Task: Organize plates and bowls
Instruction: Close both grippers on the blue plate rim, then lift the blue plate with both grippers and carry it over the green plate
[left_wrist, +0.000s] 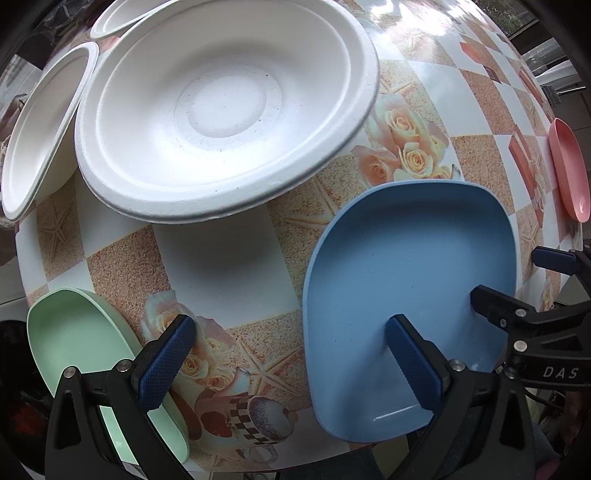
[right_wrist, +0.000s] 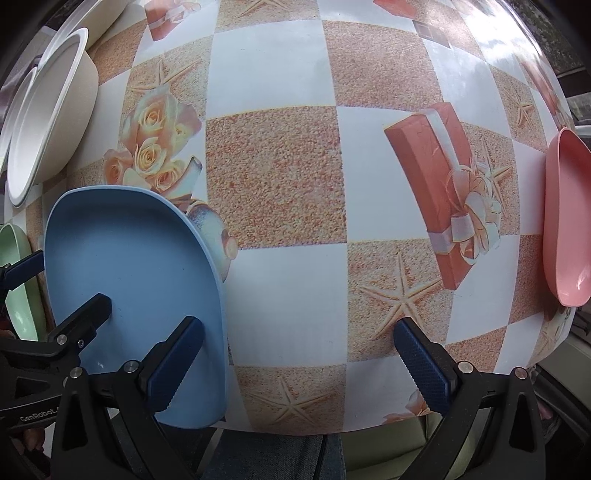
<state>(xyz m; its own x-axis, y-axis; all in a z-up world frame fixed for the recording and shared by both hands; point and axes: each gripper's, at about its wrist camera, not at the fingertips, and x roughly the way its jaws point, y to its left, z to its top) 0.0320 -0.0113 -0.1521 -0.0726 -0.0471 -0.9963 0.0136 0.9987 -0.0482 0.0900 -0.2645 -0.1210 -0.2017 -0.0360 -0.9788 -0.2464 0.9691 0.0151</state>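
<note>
A blue plate (left_wrist: 402, 280) lies at the table's near edge; it also shows in the right wrist view (right_wrist: 133, 273). A green plate (left_wrist: 77, 332) lies to its left, a pink plate (left_wrist: 569, 166) far right, also in the right wrist view (right_wrist: 569, 221). A large white bowl (left_wrist: 221, 107) sits behind, with two more white bowls (left_wrist: 40, 129) beside it. My left gripper (left_wrist: 295, 362) is open, its right finger over the blue plate. My right gripper (right_wrist: 295, 365) is open, its left finger over the blue plate's right rim.
The table (right_wrist: 273, 177) has a checkered cloth with roses, starfish and gift boxes. White bowls (right_wrist: 48, 110) stand at the far left in the right wrist view. The table's near edge runs just under both grippers.
</note>
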